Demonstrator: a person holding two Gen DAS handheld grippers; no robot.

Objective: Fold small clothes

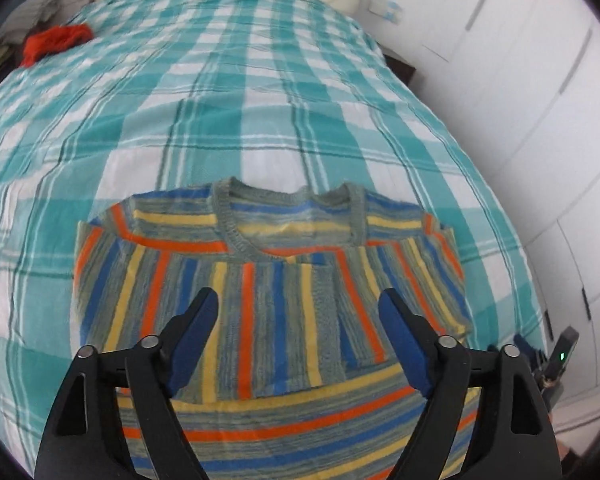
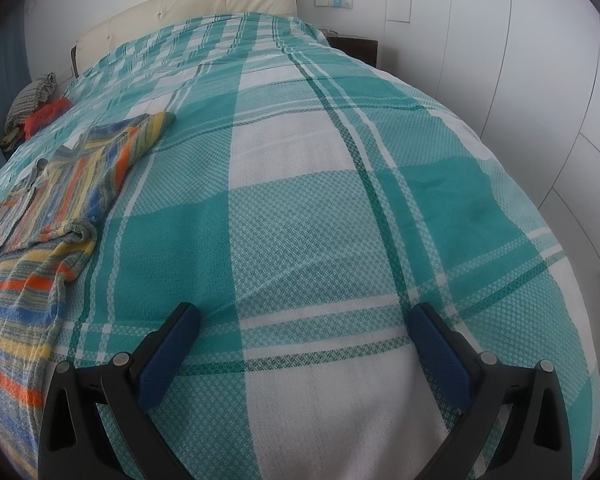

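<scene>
Sweater (image 1: 268, 280) fills my left tongs' (image 1: 298, 300) view, both tongs wide; right tongs (image 2: 304, 316) face bare bedspread (image 2: 300, 200), sweater edge at nine o'clock.

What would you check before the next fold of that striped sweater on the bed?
1. Striped sweater lies flat on the checked blanket: ok.
2. Both sleeves folded in across the front: ok.
3. Left gripper open over the sweater, fingers holding nothing: ok.
4. Right gripper open but over bare blanket, beside the sweater: not ok for a two-handed fold.
5. Bottom hem lies straight: cannot tell, out of view.
6. Red garment far from the sweater: ok.
</scene>
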